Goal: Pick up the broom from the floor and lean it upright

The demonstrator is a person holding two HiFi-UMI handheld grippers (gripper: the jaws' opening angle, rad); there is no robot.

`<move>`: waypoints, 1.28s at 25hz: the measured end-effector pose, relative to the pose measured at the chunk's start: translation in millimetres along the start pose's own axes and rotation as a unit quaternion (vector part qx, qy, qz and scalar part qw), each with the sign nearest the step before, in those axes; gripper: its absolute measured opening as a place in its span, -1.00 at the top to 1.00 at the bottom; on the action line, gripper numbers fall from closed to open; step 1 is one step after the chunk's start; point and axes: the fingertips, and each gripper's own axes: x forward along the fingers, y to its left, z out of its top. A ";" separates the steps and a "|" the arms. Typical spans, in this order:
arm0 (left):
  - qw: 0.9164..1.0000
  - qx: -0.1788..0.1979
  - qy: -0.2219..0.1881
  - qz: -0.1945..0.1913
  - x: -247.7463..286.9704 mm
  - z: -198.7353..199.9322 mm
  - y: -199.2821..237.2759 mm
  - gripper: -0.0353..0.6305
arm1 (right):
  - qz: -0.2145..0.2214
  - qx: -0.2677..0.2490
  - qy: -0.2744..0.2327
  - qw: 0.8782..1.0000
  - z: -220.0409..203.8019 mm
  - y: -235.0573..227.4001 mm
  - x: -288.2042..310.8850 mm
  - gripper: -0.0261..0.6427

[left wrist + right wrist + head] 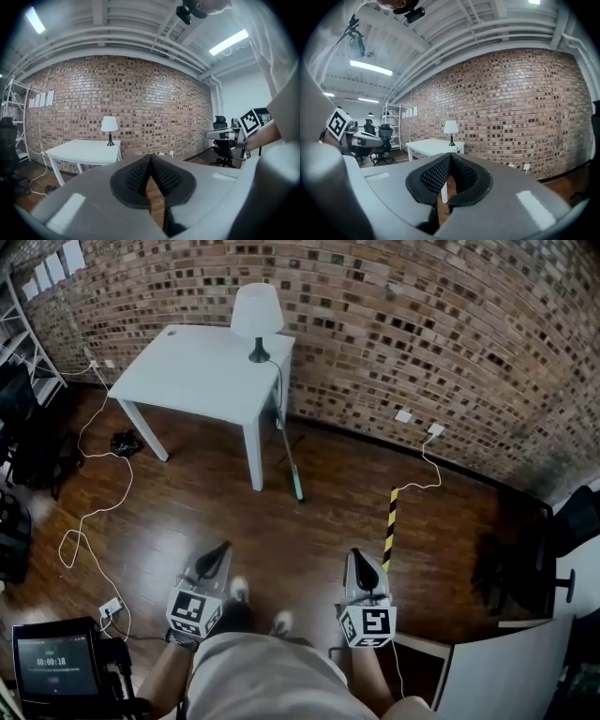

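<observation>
Resting beside the table (202, 371) leg, green end nearest, the broom (292, 472) is well ahead of both grippers and touches neither. Bare floor (281, 531) lies between, the wall (422, 324) behind, striped tape (390, 521) at right. Left gripper (223, 548) and right gripper (357, 556) have jaws together and hold nothing.

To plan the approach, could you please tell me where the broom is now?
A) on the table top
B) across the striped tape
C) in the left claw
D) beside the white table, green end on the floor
D: in the head view the broom is beside the white table's right edge, its green end down on the wooden floor, clear of the striped tape.
</observation>
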 end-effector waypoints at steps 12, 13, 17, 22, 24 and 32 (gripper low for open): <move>1.000 0.016 -0.018 0.013 -23.6 9.6 28.7 0.89 | 0.022 0.002 -0.045 0.999 27.6 60.3 -6.8 0.88; 1.000 0.014 -0.020 0.016 -26.3 9.6 33.2 0.89 | 0.025 0.002 -0.047 0.999 29.7 67.7 -5.2 0.88; 0.999 0.011 -0.028 0.017 -35.5 13.1 40.9 0.89 | 0.024 -0.005 -0.039 0.999 28.6 88.0 -3.0 0.88; 0.999 0.009 -0.032 0.008 -36.5 13.7 41.3 0.89 | 0.003 -0.002 -0.024 1.000 23.9 86.7 -6.1 0.89; 0.999 0.012 -0.033 0.002 -35.1 15.3 41.6 0.89 | -0.003 -0.003 -0.024 1.000 27.6 84.2 -7.8 0.89; 0.999 0.018 -0.047 -0.018 -24.0 23.7 42.9 0.89 | -0.026 -0.018 -0.025 0.999 34.0 77.6 -6.7 0.89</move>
